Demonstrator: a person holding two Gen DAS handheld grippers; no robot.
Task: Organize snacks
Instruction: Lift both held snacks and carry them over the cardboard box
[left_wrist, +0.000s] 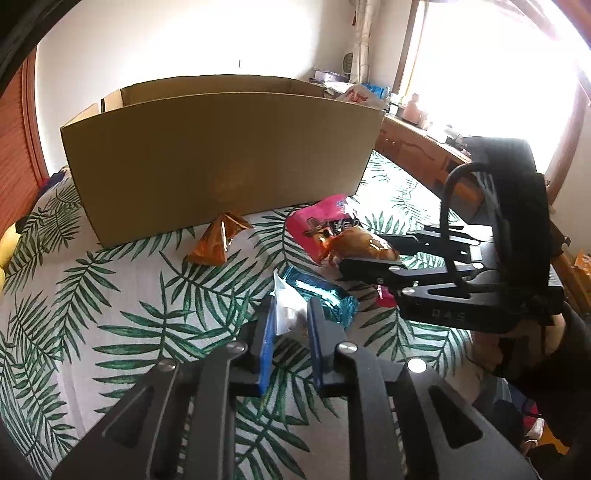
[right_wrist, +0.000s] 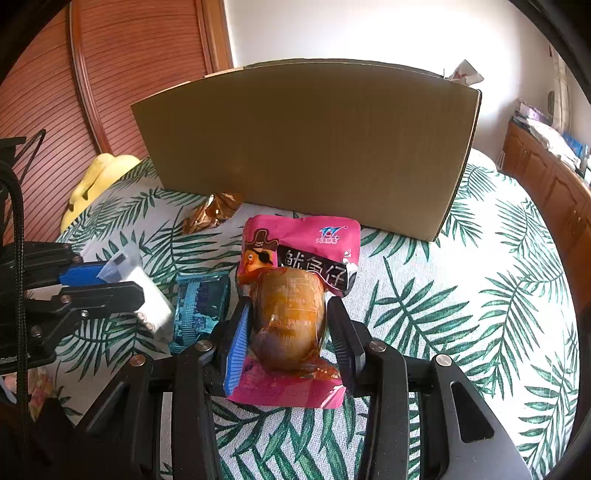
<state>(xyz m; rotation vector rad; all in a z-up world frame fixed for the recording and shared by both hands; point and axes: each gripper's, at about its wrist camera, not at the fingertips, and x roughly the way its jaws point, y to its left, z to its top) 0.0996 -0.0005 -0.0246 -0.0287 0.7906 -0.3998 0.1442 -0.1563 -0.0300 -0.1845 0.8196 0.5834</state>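
A silver-white snack packet (left_wrist: 286, 308) sits between the blue pads of my left gripper (left_wrist: 291, 319), which is shut on it just above the leaf-print bedspread (left_wrist: 110, 295). The right wrist view shows the same packet (right_wrist: 149, 295) in the left gripper (right_wrist: 125, 280). My right gripper (right_wrist: 290, 328) is shut on a pink squid snack pack (right_wrist: 295, 236) around its brown bulge; the left wrist view shows this gripper (left_wrist: 364, 253) too. A blue foil packet (right_wrist: 201, 302) and an orange foil wrapper (right_wrist: 214, 212) lie on the bed. An open cardboard box (right_wrist: 314, 147) stands behind them.
A yellow plush toy (right_wrist: 99, 177) lies at the left edge of the bed by a slatted wooden door (right_wrist: 110, 74). A wooden cabinet (right_wrist: 546, 184) with clutter on top runs along the right side under a bright window (left_wrist: 498, 74).
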